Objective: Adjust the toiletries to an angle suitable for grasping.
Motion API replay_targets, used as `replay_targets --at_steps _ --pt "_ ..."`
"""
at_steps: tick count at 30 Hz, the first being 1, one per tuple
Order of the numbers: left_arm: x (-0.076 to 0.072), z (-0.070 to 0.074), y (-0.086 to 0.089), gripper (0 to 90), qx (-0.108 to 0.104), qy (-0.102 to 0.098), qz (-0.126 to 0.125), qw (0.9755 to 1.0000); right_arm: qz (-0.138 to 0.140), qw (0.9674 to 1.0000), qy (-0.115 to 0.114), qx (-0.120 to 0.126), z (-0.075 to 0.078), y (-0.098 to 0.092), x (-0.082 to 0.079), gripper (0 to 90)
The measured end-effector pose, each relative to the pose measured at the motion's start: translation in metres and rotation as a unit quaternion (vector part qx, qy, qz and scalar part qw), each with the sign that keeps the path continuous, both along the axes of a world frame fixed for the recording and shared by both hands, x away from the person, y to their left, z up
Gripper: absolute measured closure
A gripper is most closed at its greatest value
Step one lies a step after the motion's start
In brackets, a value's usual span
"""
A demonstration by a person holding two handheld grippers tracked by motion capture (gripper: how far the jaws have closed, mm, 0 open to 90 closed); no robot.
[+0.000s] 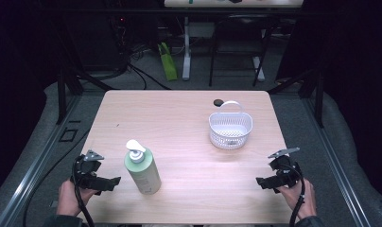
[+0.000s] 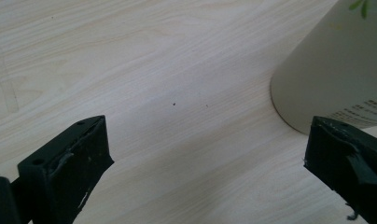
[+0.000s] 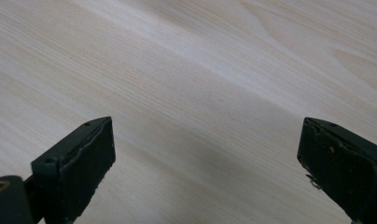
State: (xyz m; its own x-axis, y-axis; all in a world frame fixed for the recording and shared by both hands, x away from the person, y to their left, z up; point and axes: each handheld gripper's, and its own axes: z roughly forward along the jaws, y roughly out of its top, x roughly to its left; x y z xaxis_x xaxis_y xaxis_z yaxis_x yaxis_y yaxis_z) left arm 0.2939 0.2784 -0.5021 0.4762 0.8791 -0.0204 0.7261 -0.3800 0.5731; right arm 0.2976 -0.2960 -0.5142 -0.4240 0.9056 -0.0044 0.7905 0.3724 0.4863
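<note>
Both grippers rest at the near bench (image 1: 179, 109) edge, fingers spread wide and holding nothing: left gripper (image 1: 114, 182), right gripper (image 1: 259, 181). Green pump bottle (image 1: 143, 169) stands upright just beside the left gripper, not touching. White basket (image 1: 230, 128) sits farther back, right of centre, well apart.
</note>
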Motion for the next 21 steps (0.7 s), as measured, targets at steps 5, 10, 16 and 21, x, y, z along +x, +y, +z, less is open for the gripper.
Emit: replay_targets --at_steps 5,10,16,21 --pt "-0.002 0.003 -0.001 0.0 -0.008 -0.001 -0.006 0.9999 -0.003 1.0 0.004 -0.004 -0.003 -0.002 0.002 3.3" --pt "-0.005 0.009 -0.006 0.0 -0.018 -0.003 -0.02 0.9996 -0.012 0.9999 0.01 -0.003 -0.008 -0.006 0.005 1.1" --pt "-0.01 0.018 -0.01 0.0 -0.019 -0.006 -0.032 0.9993 -0.005 0.9995 0.019 -0.023 -0.012 -0.004 0.009 0.0" --pt "-0.012 0.026 -0.014 0.0 -0.03 -0.01 -0.044 0.9986 0.005 0.9992 0.031 -0.023 -0.016 -0.003 0.012 0.0"
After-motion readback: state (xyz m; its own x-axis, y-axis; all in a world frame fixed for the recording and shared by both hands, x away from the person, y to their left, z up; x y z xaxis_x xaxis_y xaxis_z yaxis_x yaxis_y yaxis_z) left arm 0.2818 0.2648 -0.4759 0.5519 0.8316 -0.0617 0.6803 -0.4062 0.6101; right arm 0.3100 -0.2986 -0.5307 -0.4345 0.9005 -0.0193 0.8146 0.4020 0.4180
